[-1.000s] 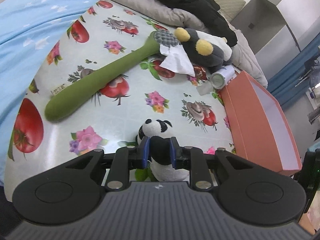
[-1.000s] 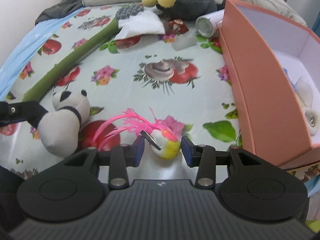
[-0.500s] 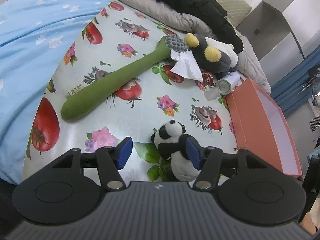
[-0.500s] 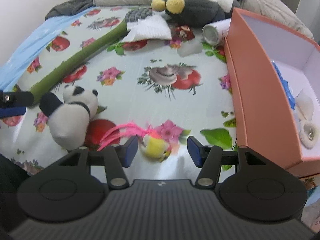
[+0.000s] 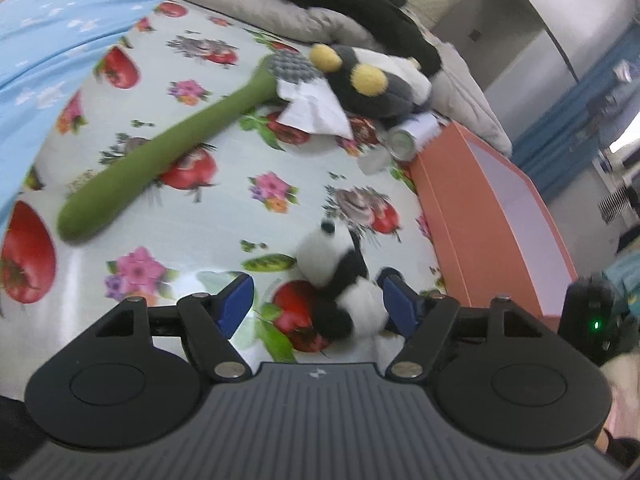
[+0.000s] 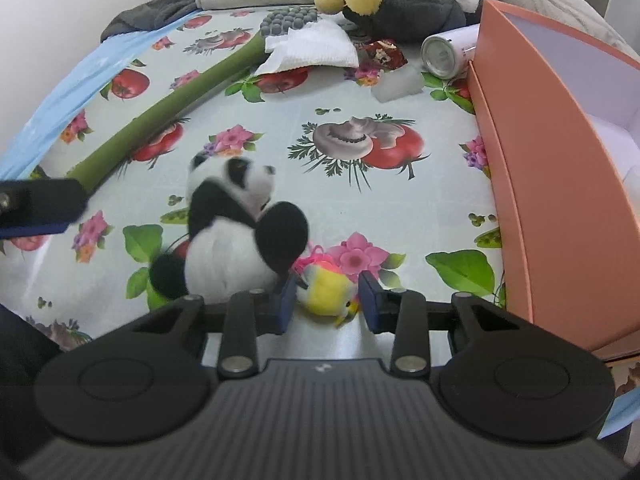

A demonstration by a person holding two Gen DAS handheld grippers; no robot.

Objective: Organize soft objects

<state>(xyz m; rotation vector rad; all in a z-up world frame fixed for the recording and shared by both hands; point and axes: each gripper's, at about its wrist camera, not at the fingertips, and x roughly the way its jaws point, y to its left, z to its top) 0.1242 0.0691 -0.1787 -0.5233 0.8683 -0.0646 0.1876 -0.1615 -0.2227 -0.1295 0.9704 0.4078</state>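
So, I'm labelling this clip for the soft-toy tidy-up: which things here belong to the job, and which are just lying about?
Part of the job:
- panda plush
- yellow bird toy
- grey bee plush
- long green plush
- orange box

Just lying about:
- white tissue
- white can
- red sweet wrapper
- fruit-print cloth

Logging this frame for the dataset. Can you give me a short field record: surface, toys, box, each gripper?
surface: fruit-and-flower print cloth
panda plush: on the cloth, between the left fingers, not pinched
left gripper: jaws opening
yellow bird toy: pink feathers, between the right fingers
right gripper: jaws closing around the bird
orange box: open, right of the toys
green plush stick: lying diagonally, far side
grey plush: yellow ears, at the back
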